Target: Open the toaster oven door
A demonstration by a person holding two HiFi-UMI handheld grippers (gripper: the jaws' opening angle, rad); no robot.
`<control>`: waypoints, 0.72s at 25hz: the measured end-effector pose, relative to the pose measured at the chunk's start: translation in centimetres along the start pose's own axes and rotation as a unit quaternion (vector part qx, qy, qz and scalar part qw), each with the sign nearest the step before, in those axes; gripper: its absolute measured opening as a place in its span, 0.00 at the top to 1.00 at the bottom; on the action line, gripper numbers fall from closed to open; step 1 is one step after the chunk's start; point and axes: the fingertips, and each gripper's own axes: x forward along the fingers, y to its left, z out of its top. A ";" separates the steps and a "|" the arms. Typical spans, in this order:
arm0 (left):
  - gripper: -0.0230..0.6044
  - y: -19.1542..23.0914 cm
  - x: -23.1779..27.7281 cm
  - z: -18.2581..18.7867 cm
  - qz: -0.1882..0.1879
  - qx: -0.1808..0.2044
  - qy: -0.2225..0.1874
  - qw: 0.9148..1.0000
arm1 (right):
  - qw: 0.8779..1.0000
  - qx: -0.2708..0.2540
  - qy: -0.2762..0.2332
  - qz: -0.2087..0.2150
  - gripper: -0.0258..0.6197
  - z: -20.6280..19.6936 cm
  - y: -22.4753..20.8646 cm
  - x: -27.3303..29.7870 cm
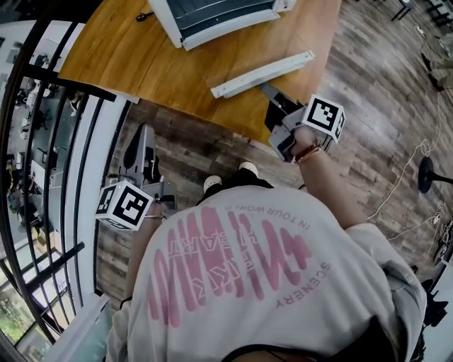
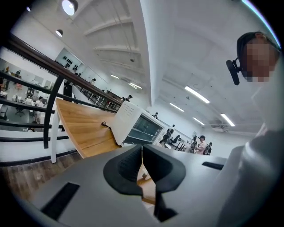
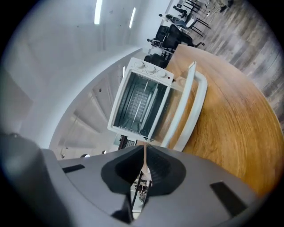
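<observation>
The white toaster oven (image 1: 212, 18) stands at the far side of the wooden table (image 1: 134, 63); in the right gripper view the oven (image 3: 140, 104) shows its empty cavity. Its glass door (image 3: 179, 111) hangs fully down, the white handle (image 1: 263, 73) lying nearest me. My right gripper (image 1: 269, 90) hovers at the table's near edge just short of the handle, jaws shut on nothing. My left gripper (image 1: 145, 134) hangs low beside the table, away from the oven (image 2: 135, 126), its jaws also shut and empty.
A black railing (image 1: 42, 141) runs along the left. The floor is wood planks, with a white cable (image 1: 410, 162) and a dark stand base (image 1: 426, 173) to the right. A small dark cord end (image 1: 144, 15) lies left of the oven. Several people stand far off.
</observation>
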 end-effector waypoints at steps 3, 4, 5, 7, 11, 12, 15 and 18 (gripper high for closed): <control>0.93 -0.9 0.4 1.0 -0.045 0.012 0.010 0.999 | 0.998 -0.040 -0.040 0.013 0.95 -0.3 3.8 -1.1; 0.93 -1.2 0.5 1.3 -0.058 0.015 0.011 0.998 | 0.997 -0.056 -0.056 0.014 0.95 -0.3 5.1 -1.5; 0.93 -1.4 0.6 1.7 -0.069 0.016 0.012 0.997 | 0.995 -0.072 -0.074 0.013 0.96 -0.2 6.2 -1.9; 0.93 -1.8 0.7 2.4 -0.092 0.020 0.011 0.995 | 0.989 -0.106 -0.102 0.008 0.95 -0.3 8.5 -2.7; 0.93 -2.5 0.9 3.9 -0.133 0.027 0.004 0.991 | 0.970 -0.193 -0.146 -0.022 0.95 -0.3 12.3 -4.1; 0.93 -2.8 0.9 4.2 -0.142 0.030 0.004 0.989 | 0.964 -0.215 -0.152 -0.035 0.95 -0.6 12.9 -4.5; 0.93 -3.2 1.0 4.8 -0.163 0.041 0.004 0.986 | 0.942 -0.288 -0.157 -0.063 0.93 -1.5 14.6 -4.9; 0.93 -3.0 0.8 5.2 -0.177 0.038 0.007 0.983 | 0.915 -0.355 -0.168 -0.089 0.93 -2.4 15.5 -5.0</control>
